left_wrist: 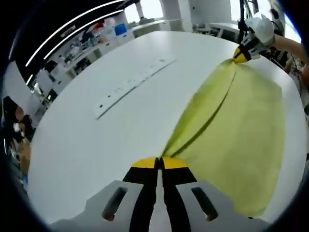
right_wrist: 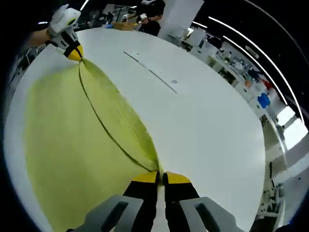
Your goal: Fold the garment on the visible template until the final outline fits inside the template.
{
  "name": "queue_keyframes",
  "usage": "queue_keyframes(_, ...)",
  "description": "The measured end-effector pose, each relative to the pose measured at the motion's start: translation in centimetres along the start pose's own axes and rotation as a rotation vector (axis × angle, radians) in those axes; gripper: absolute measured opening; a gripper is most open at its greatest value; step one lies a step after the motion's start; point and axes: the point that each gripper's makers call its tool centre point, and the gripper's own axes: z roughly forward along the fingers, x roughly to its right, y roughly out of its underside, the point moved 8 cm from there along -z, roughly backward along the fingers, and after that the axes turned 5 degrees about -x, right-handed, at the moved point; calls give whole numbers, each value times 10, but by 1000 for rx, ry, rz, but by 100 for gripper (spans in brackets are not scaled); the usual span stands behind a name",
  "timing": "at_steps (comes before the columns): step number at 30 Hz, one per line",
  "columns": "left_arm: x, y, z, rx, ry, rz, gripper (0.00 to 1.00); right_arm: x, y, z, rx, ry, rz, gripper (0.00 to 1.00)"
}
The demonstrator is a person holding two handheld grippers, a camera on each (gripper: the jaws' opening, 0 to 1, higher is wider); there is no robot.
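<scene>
The yellow garment [left_wrist: 241,130] is stretched out over the white table [left_wrist: 96,145], held up along one edge between the two tools – the rest of it drapes down and lies spread on the tabletop. In the left gripper view the left gripper [left_wrist: 158,163] is seen with its yellow-tipped jaws pressed together on one end of that edge, and the right gripper [left_wrist: 243,53] is seen far off at the other end, pinching the cloth into a tight bunch. In the right gripper view it's mirrored: the right gripper [right_wrist: 161,178] is clamped on the near corner of the garment [right_wrist: 67,145], and the left gripper [right_wrist: 73,51] is clamped at the far end. The held edge is pulled fairly taut, with long folds running along it from pinch to pinch. A long pale strip with small markings [left_wrist: 133,84] is laid on the table, well apart from the cloth – whether that's part of the template can't be told. As for handling, the fabric looks thin, light and very soft, so no stiffness should be expected; it'll sag and crease wherever it isn't supported, and it could probably slip out of a shallow pinch. Corners and hem edges are judged the best places to be gripped, since a fold line can be kept straight that way.
</scene>
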Motion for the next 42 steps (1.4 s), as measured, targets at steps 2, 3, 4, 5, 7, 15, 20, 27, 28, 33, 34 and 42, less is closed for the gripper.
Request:
queue_keyframes(2,-1,0,0,4,-5,4,0,0,0,-2,23,-28,34,3)
queue_keyframes(3,-4,0,-1,12,-11,-10,0,1,0,-3,25,-29,38,4)
queue_keyframes(4,-5,0,-1,23,-11,-27,0,2,1,-3,21,-25,34,6)
queue_keyframes(5,-6,0,-1,42,-2,-60,0,2,1,-3,19,-20,32,7)
queue_keyframes(7,-7,3,-1,39,8,-80,0,3,2,-3,14,-13,12,8)
queue_keyframes(15,-1,6,-9,55,47,37,9,0,3,-3,14,-30,-26,21)
queue_keyframes(20,-2,6,-9,72,67,111,18,1,4,-1,12,-15,-46,20)
queue_keyframes(27,-6,9,4,53,-1,110,15,5,4,3,25,11,-34,10)
queue_keyframes(28,-5,8,6,72,11,84,14,5,4,3,25,16,-30,7)
queue_keyframes(33,-9,4,12,109,-9,-33,7,11,3,7,49,19,112,3)
queue_keyframes(34,-10,4,13,104,-24,-48,7,12,4,8,48,14,138,3)
queue_keyframes(42,-19,7,13,103,-71,-212,1,18,10,8,47,-27,418,5)
